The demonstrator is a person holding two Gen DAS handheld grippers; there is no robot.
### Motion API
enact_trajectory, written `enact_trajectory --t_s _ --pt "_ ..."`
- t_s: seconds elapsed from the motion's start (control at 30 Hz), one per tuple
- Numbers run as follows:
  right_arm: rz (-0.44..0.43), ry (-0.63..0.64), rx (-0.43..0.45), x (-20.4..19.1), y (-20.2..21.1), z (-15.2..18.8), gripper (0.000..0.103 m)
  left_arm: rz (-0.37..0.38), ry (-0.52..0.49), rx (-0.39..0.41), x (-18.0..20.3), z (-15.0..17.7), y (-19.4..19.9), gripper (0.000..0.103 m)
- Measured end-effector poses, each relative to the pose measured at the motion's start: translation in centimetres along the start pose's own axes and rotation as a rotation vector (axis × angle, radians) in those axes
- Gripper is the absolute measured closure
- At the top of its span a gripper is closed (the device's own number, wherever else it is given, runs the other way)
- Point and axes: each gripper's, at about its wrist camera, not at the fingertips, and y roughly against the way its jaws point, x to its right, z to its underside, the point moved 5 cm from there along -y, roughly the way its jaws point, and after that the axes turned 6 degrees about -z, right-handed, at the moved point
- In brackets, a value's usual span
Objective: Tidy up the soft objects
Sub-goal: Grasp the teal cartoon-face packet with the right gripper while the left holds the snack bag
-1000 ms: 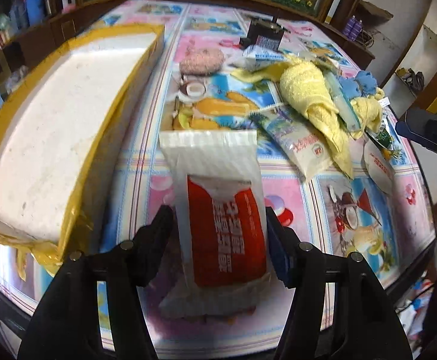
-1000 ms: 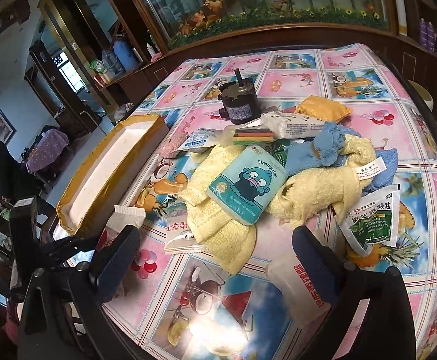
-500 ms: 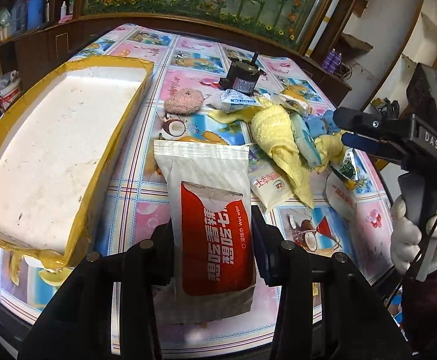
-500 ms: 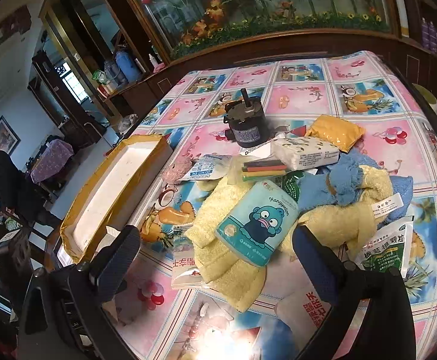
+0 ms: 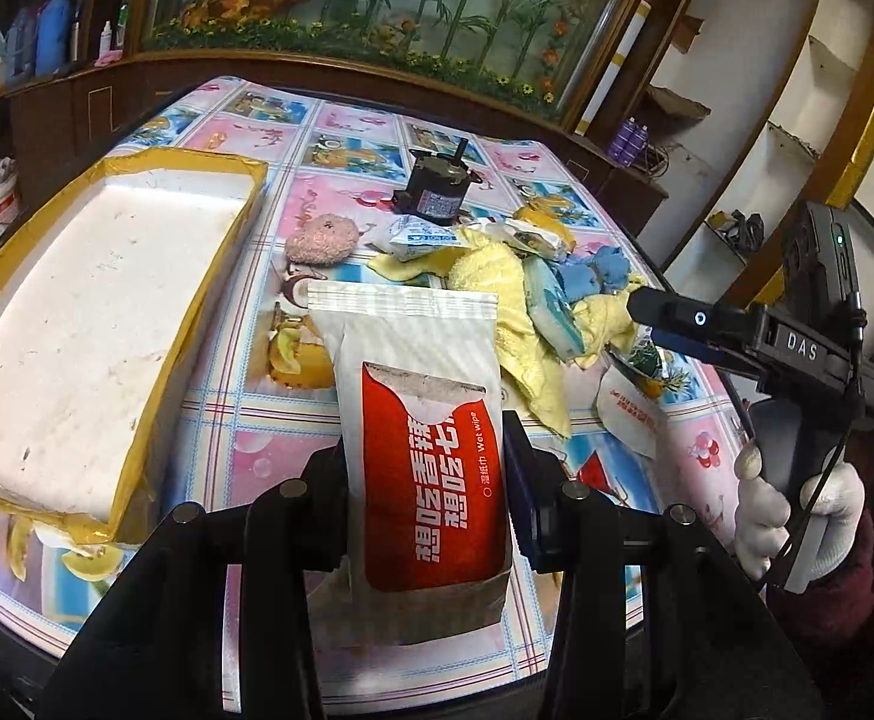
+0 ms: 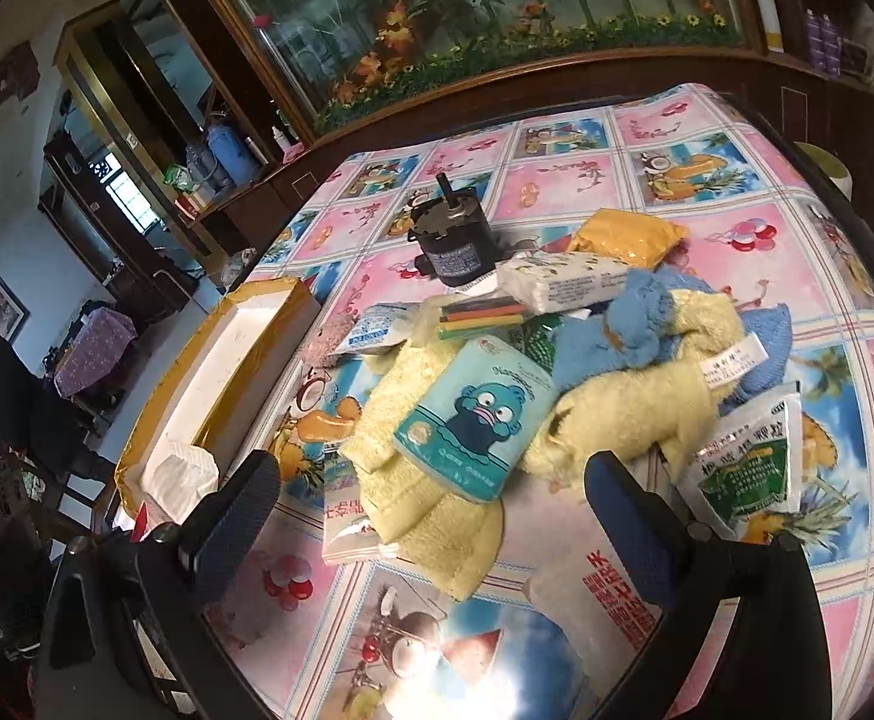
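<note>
Wet-wipe pack (image 5: 431, 450), red and white, is standing upright in the lower middle of the left wrist view, where the left gripper (image 5: 428, 504) is clenching it across its width with both jaws pressing its sides. Gripping the soft pack by its flanks is keeping the label facing the camera and the sealed top edge free, a hold that looks suited to carrying it clear of the desk (image 5: 245, 420). At the left of that frame, a white foam box (image 5: 95, 312) edged in yellow tape is lying open and looks the likely destination. At the right edge, a gloved hand (image 5: 796, 516) is holding the right gripper (image 6: 431, 516); in its own view its jaws are standing released with nothing between them, hovering over the pile in the frame's centre. That heap is mixing yellow towels (image 6: 616, 408), a blue cloth (image 6: 640, 324), a cartoon tissue pack (image 6: 472, 414) and sachets, with a black motor (image 6: 448, 240) behind. Sorting appears barely begun, judging by how much is lying loose.
</note>
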Motion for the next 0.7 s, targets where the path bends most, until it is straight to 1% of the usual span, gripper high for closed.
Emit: enact_trajectory --t_s 0.17,0.33,0.43,0.57,0.67,0.7 --pt "0.059 -0.046 0.023 2.1 2.0 1.7 0.002 0.029 -0.008 -0.024 0.4 0.5 -1.5 0.062" --pt "0.112 -0.095 0.059 3.7 4.0 2.9 0.002 0.015 -0.022 -0.058 0.0 1.2 -2.7 0.062" --pt "0.136 -0.125 0.077 4.4 5.1 3.3 0.002 0.008 -0.022 -0.089 -0.3 1.5 -3.7 0.062" --pt "0.187 -0.133 0.099 5.2 6.3 3.5 0.002 0.011 -0.011 -0.128 -0.6 2.0 -4.9 0.062" --pt "0.206 -0.140 0.094 5.9 6.3 3.5 0.002 0.023 0.002 -0.144 -0.6 2.6 -5.2 0.062" --pt "0.208 -0.139 0.089 5.9 6.2 3.3 0.002 0.024 0.001 -0.134 -0.6 2.7 -5.2 0.062"
